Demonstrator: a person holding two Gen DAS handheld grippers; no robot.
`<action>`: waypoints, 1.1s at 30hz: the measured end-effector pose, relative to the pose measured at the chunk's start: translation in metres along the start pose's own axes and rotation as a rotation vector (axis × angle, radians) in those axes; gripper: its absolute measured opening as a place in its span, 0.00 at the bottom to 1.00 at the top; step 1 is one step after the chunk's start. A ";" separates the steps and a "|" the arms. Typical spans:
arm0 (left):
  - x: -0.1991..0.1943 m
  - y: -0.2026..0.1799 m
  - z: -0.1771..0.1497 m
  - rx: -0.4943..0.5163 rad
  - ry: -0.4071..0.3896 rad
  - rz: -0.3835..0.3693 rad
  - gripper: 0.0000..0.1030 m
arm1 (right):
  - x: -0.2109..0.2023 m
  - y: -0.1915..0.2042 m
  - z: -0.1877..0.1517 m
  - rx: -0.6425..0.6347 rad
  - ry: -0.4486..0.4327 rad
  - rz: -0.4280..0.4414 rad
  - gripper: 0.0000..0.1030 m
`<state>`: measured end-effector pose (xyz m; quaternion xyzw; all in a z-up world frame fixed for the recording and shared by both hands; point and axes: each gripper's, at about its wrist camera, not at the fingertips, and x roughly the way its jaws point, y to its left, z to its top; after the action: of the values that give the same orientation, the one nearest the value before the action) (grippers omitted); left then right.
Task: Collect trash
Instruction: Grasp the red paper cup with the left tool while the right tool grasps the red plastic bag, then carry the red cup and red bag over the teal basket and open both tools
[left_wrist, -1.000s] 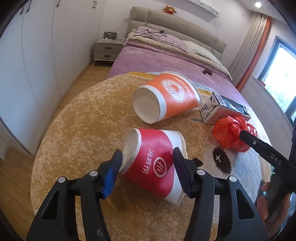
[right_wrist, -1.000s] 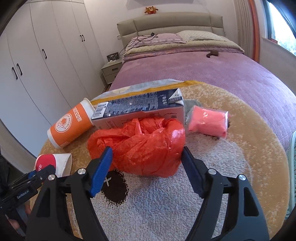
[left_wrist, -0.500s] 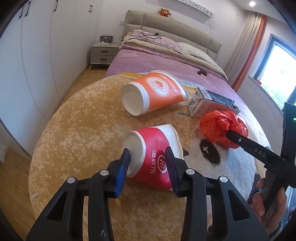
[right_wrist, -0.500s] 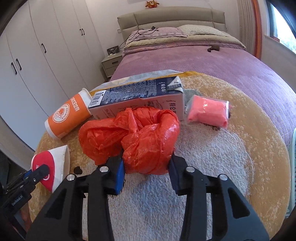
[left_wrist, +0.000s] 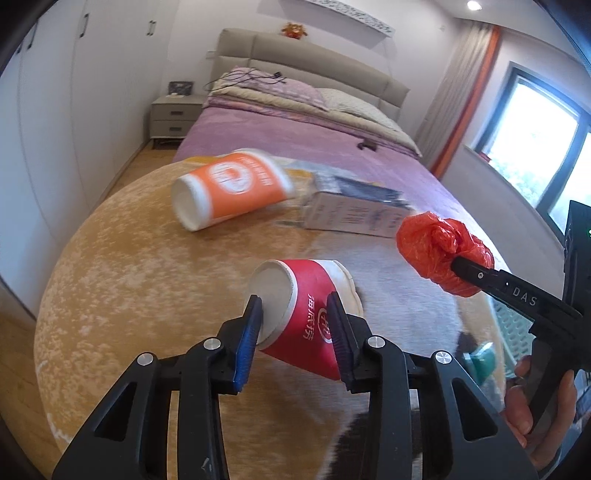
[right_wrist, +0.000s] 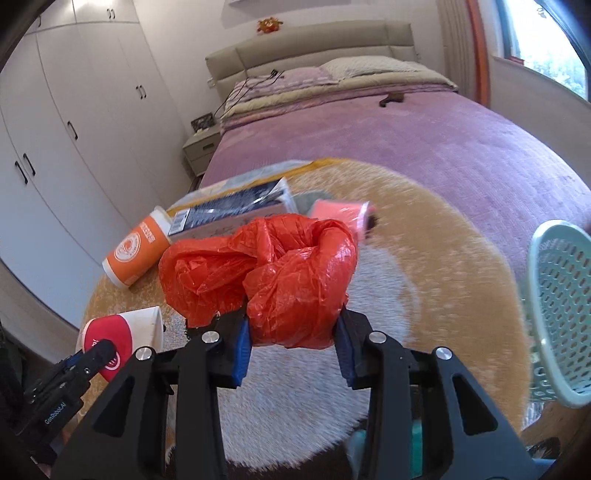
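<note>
The left gripper (left_wrist: 295, 325) was closing across a light, crushable red cup (left_wrist: 306, 314); the right gripper (right_wrist: 293, 345) clamped a soft, compressible orange bag (right_wrist: 266, 284).

the red paper cup (left_wrist: 310, 314) lies on its side, white mouth toward ten o'clock, its printed wall pinched between blue pads and lifted off the round rug (left_wrist: 122, 280). the crumpled red-orange plastic bag (right_wrist: 266, 280) is a knotted, glossy wad, squeezed at its lower end and held clear of the rug, at three o'clock from the red cup. the orange paper cup (left_wrist: 231, 188) lies tipped on the rug at twelve o'clock from the red cup, mouth toward eight o'clock. just beside its base lies the dark-and-white carton (left_wrist: 354, 210), flat on its side. a pink wrapped packet (right_wrist: 341, 214) lies near the carton's far end.
</note>
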<state>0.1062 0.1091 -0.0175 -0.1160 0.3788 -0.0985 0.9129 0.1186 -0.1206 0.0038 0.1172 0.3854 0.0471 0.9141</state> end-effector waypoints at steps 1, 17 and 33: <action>-0.001 -0.007 0.001 0.009 -0.003 -0.018 0.34 | -0.007 -0.004 0.001 0.004 -0.013 -0.007 0.34; 0.006 -0.168 0.009 0.244 -0.037 -0.186 0.34 | -0.097 -0.112 0.010 0.159 -0.166 -0.125 0.34; 0.087 -0.324 -0.019 0.412 0.098 -0.323 0.34 | -0.131 -0.287 -0.007 0.438 -0.196 -0.343 0.34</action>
<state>0.1230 -0.2253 0.0040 0.0182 0.3710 -0.3232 0.8704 0.0208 -0.4202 0.0177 0.2489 0.3103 -0.2037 0.8946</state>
